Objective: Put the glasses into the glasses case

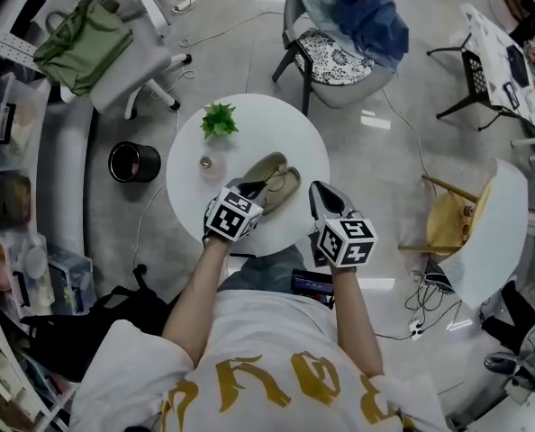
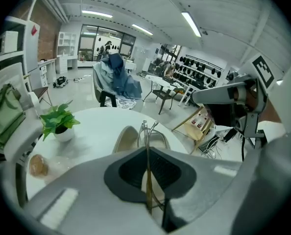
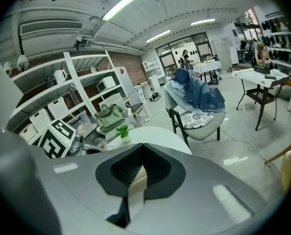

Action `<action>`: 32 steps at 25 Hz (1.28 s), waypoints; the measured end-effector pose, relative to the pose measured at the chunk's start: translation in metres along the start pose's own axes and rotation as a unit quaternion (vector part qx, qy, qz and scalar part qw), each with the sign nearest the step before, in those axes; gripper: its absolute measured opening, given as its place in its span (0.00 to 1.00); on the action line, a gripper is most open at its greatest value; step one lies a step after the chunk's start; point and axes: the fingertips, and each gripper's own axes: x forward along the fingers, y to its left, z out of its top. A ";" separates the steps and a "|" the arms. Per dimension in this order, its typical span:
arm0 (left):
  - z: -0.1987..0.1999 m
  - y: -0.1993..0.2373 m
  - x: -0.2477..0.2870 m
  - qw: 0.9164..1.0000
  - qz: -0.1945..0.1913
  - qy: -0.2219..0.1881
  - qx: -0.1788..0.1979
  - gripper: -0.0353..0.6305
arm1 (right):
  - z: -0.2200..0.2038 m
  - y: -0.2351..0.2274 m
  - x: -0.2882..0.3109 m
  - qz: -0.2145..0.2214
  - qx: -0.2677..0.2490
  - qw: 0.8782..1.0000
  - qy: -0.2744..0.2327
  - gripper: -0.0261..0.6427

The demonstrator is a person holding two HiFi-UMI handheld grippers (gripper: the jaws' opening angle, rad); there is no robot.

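The glasses case [image 1: 281, 176] lies open on the round white table [image 1: 276, 124], beige inside. My left gripper [image 1: 252, 190] hovers at the case's near end, shut on the glasses. In the left gripper view the thin metal glasses [image 2: 146, 136] stand edge-on between the closed jaws of the left gripper [image 2: 148, 180], their temple tips poking up above the open case [image 2: 126, 140]. My right gripper [image 1: 320, 193] hangs just right of the case over the table's front edge. In its own view the right gripper [image 3: 135, 180] is shut with nothing held.
A small potted plant [image 1: 219, 119] and a little round jar [image 1: 206, 162] stand on the table's left half. A black bin [image 1: 134, 162] sits on the floor to the left. A chair with blue clothes [image 1: 349, 25] stands behind, and a yellow chair [image 1: 452, 219] to the right.
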 end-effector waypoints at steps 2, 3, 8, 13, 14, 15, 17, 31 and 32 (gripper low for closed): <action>-0.001 0.001 0.010 1.000 -0.002 0.010 0.003 0.08 | -0.004 -0.007 0.003 0.000 0.002 1.000 0.010 0.07; -0.002 0.001 0.014 1.000 -0.003 0.015 0.004 0.08 | -0.006 -0.010 0.003 -0.001 0.005 1.000 0.015 0.07; -0.005 0.000 0.037 0.999 -0.010 0.034 0.016 0.08 | -0.015 -0.023 0.010 0.000 0.013 0.999 0.038 0.07; -0.009 0.000 0.055 0.998 -0.023 0.056 0.016 0.08 | -0.012 -0.040 0.017 -0.001 0.005 0.999 0.049 0.07; -0.011 0.000 0.057 0.998 -0.024 0.063 0.015 0.08 | -0.012 -0.044 0.017 -0.003 0.007 0.999 0.050 0.07; -0.013 0.000 0.059 0.997 -0.024 0.069 0.012 0.08 | -0.012 -0.047 0.017 -0.005 0.009 0.999 0.050 0.07; -0.018 -0.001 0.061 0.997 -0.027 0.078 -0.001 0.08 | -0.012 -0.052 0.017 -0.008 0.014 0.999 0.052 0.07; -0.019 0.000 0.067 0.996 -0.017 0.083 -0.030 0.19 | -0.006 -0.043 0.018 0.002 -0.001 0.999 0.044 0.07; -0.020 0.001 0.066 0.996 -0.014 0.083 -0.030 0.20 | -0.005 -0.043 0.017 0.001 -0.002 0.999 0.042 0.07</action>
